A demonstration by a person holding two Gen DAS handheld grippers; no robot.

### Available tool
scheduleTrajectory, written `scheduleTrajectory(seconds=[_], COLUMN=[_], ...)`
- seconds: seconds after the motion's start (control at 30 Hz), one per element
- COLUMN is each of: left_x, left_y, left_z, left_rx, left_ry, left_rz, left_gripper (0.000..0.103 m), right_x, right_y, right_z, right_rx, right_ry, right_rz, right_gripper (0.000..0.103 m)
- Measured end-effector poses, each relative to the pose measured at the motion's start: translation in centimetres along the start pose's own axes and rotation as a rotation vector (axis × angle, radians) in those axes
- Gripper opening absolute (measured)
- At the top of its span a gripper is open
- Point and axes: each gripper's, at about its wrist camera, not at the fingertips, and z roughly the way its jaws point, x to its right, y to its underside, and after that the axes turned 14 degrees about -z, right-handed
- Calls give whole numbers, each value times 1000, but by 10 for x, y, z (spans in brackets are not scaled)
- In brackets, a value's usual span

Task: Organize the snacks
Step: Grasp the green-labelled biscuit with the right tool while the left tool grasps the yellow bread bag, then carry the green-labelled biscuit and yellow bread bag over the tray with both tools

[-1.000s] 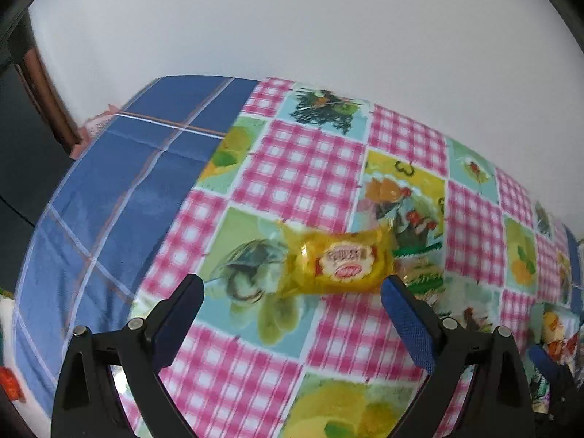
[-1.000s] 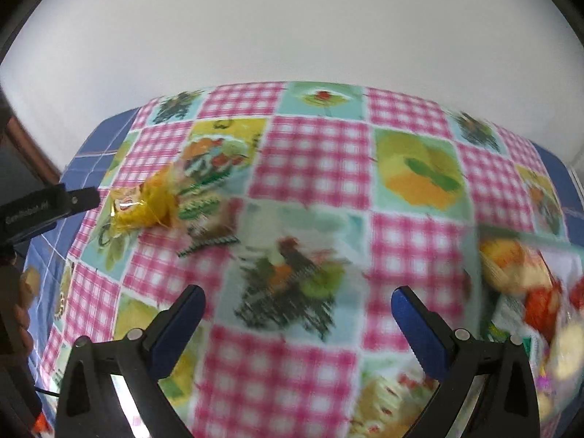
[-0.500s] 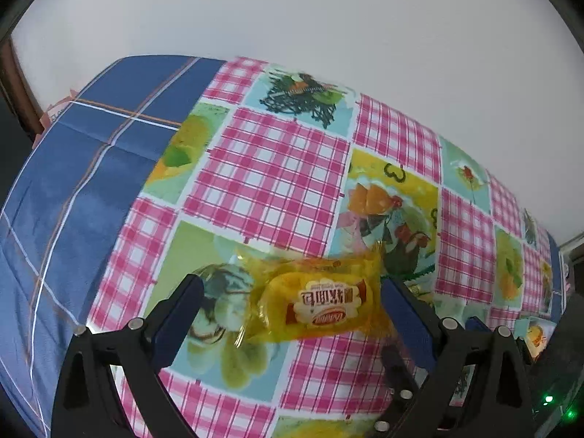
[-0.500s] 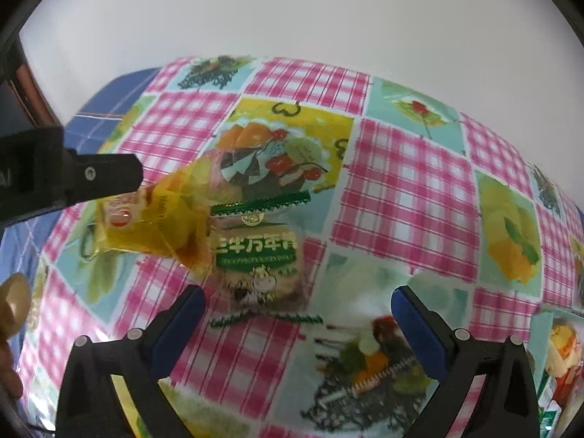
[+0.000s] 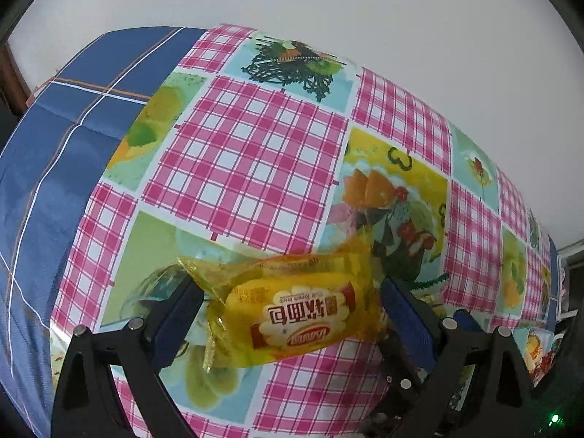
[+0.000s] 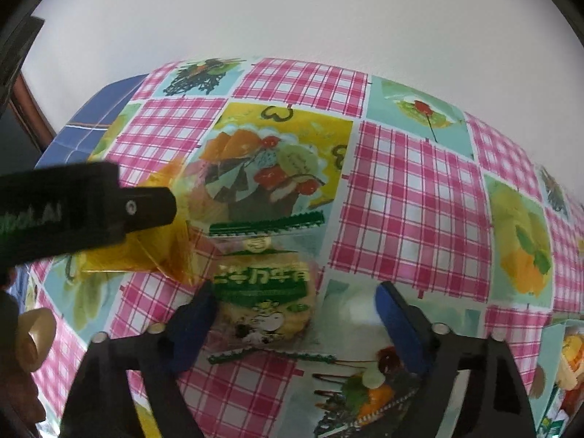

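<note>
A yellow wrapped bread snack (image 5: 292, 314) lies on the patterned tablecloth (image 5: 248, 168), between the spread fingers of my left gripper (image 5: 292, 310), which is open around it. In the right wrist view the same yellow wrapper (image 6: 146, 248) shows under the left gripper's black body (image 6: 73, 211). A clear snack pack with a green label (image 6: 262, 292) lies beside it, between the fingers of my open right gripper (image 6: 295, 310); the left finger (image 6: 193, 317) is close to its edge.
A clear bag of more snacks (image 6: 569, 365) sits at the table's right side, also seen in the left wrist view (image 5: 540, 350). A blue cloth (image 5: 54, 153) covers the table's left end. A white wall (image 5: 328, 7) runs behind the table.
Both grippers have moved forward and down. The yellow snack now sits between the left fingers, and the green-labelled pack has come between the right fingers. Both stay open.
</note>
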Motion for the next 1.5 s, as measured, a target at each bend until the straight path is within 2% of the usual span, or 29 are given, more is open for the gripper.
scheduleTrajectory(seconds=[0.03, 0.13, 0.17, 0.2, 0.5, 0.6, 0.83, 1.17, 1.37, 1.5], left_x=[1, 2, 3, 3, 16, 18, 23, 31, 25, 31], left_y=[0, 1, 1, 3, 39, 57, 101, 149, 165, 173], left_z=[0, 1, 0, -1, -22, -33, -62, -100, -91, -95], left_rx=[-1, -9, -8, -8, -6, -17, 2, 90, 48, 50], left_ry=[1, -3, -3, -2, -14, 24, 63, 29, 5, 5], left_rz=[-3, -1, -1, -3, -17, -45, -84, -69, -83, -74], left_gripper=[97, 85, 84, 84, 79, 78, 78, 78, 78, 78], right_x=[0, 0, 0, 1, 14, 19, 26, 37, 49, 58], right_y=[0, 0, 1, 3, 42, 58, 92, 141, 164, 169], right_z=[-1, -2, -3, -5, -33, -50, -94, -130, -143, -143], right_rx=[2, 6, 7, 6, -19, -13, 3, -17, -28, -40], right_ry=[0, -2, 0, 2, -7, -6, 9, 52, 60, 58], right_rz=[0, 0, -3, -6, 36, 55, 79, 130, 181, 207], right_gripper=[78, 64, 57, 54, 53, 53, 53, 53, 53, 53])
